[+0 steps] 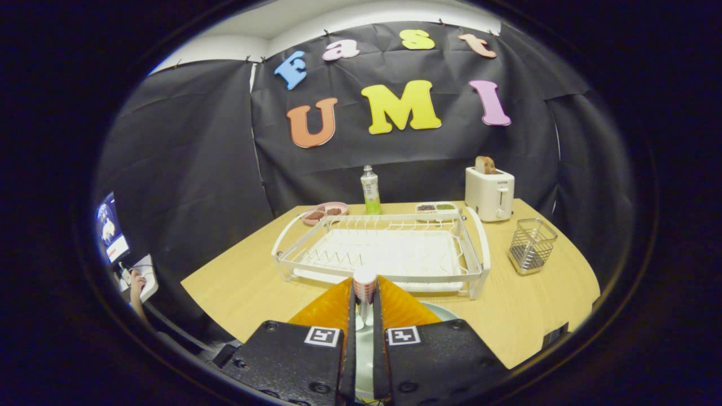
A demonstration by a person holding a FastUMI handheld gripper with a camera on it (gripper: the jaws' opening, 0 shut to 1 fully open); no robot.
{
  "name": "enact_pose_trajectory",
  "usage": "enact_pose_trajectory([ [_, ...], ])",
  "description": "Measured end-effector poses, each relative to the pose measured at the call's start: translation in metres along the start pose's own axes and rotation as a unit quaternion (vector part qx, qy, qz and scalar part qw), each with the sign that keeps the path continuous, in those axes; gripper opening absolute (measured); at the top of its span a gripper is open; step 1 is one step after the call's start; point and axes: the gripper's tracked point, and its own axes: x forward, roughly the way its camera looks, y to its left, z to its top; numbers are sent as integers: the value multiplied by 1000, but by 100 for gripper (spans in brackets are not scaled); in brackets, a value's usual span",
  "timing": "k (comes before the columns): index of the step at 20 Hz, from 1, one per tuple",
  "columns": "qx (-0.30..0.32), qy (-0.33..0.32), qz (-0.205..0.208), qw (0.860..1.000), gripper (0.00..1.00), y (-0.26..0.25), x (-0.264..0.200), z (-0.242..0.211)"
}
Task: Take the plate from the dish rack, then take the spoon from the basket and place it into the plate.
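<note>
Gripper view. We look forward along the tool (364, 307), whose two fingers are closed on the upright handle of the spoon (364, 287); the handle's patterned end rises just above the fingertips, and the pale bowl of the spoon appears to hang low in the narrow gap between them. Directly beneath the fingers lies the plate (445, 312), a pale green curve of its rim showing to the right of the tool and more of it in the gap below the spoon. It rests on the desk (254, 282), on the near side of the dish rack (383, 248), which stands just beyond the fingertips and holds no plate. The wire basket (531, 246) stands to the right of the rack, apart from it, with nothing visible inside.

We judge the step in hand to be the setting of the spoon into the plate, with both removals already done. To do it well, we would lower the tool until the bowl of the spoon meets or nearly meets the plate's surface, keep the spoon over the plate's middle instead of its rim, and part the fingers only then, so the spoon tips over gently inside the plate. A release from this height risks a bounce onto the desk.
</note>
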Motion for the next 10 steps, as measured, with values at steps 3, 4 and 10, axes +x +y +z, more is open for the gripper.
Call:
enact_pose_trajectory([
  [3,-1,25,-4,1000,19,-1,4,-4],
  [4,1,32,-4,999,19,-2,5,-5],
  [10,4,22,-44,999,27,-29,2,10],
])
